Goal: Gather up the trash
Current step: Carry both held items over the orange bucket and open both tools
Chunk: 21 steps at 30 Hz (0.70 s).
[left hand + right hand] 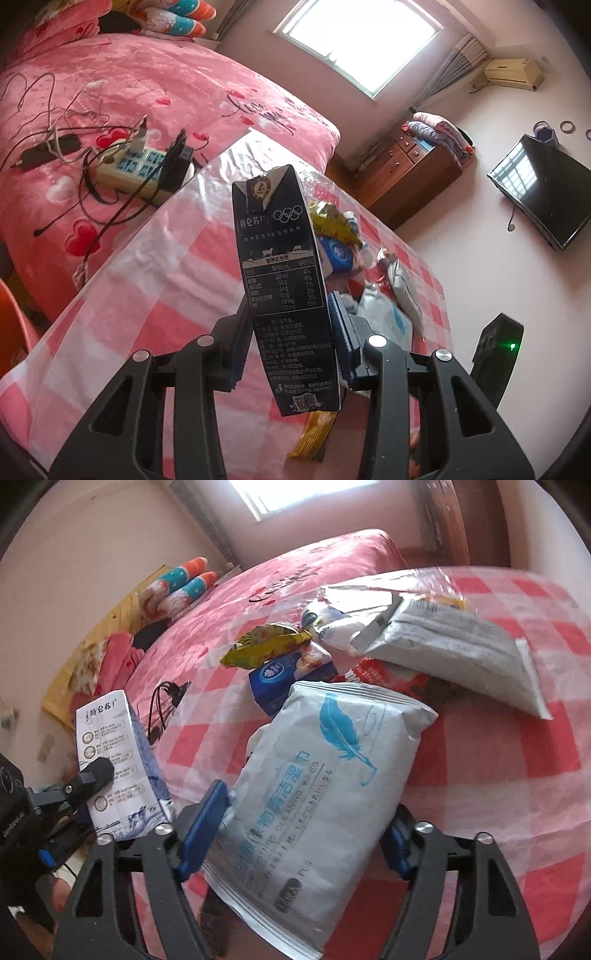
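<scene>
Currently, as it stands:

Left claw (291,332): closed tight on the dark milk carton (280,288), gripped across its narrow faces and held clear above the table (155,266).

Right claw (306,827): partly open, with the wet-wipes pack (325,786) lying between its blue pads (207,816); the left pad touches the pack's edge, while the right pad is mostly hidden behind it, so whether the pack is truly pinched I cannot tell.

Remaining trash: a yellow snack wrapper (269,642), a blue pouch (280,679) and a white foil bag (454,642) sit heaped together mid-table, touching one another, just beyond the wipes pack.

Risk, carton: it is held by its lower half and leans; a quick swing could pivot it in the pads and let it slide out.

Risk, wipes pack: soft and slick-looking, it may bulge or slip sideways instead of seating, or drag the blue pouch it overlaps.

Risk, claws: in the right wrist view the carton and left claw sit just beside the right claw, so a sideways move could knock them together.

Edges: the table's near-left edge runs close to the bed (110,92), where a power strip (144,166) and loose cables lie.

Open room: bare checked cloth lies to the right of the heap; no bin is visible.
</scene>
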Tool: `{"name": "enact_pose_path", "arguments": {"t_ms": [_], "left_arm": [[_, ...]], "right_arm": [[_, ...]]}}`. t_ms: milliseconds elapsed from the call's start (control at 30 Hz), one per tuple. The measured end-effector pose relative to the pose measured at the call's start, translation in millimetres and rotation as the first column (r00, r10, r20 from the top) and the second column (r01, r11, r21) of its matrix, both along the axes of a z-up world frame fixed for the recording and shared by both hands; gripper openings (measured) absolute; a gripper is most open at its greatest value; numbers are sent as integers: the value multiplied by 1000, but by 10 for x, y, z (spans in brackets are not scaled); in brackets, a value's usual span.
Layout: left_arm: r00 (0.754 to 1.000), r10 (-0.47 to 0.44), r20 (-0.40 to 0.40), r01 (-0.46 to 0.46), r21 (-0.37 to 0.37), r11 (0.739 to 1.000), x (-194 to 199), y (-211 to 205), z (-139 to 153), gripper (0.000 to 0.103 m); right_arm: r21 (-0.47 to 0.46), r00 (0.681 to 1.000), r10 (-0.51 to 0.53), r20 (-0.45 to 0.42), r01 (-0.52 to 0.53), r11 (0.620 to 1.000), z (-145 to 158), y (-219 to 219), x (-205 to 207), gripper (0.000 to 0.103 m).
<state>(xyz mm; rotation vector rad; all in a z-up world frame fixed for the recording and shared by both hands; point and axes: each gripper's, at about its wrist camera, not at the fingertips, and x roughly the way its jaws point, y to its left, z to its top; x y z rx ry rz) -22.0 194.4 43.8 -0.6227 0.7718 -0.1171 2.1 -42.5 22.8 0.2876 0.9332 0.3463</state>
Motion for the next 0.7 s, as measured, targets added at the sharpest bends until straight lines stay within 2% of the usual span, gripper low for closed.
{"name": "enact_pose_path", "arguments": {"t_ms": [100,433,500,700], "left_arm": [[1000,-7,-10,7,-13,1000,-115,42,-57,42],[999,-18,-37,16,-52,998,-439,174,-231,42],[999,-19,-38,17,-60,998,-483,201,-250,42],[999,-21,-28,19,-79,997,-642,278,-278,42]], "right_arm": [[-24,1000,20,24,-19,1000,50,0,-66,50],[-62,995,40,95,-34,998,188,-38,-343,38],[-82,992,35,121,-25,996,249,-27,-405,31],[-124,986,46,160,-26,992,362,21,-539,28]]}}
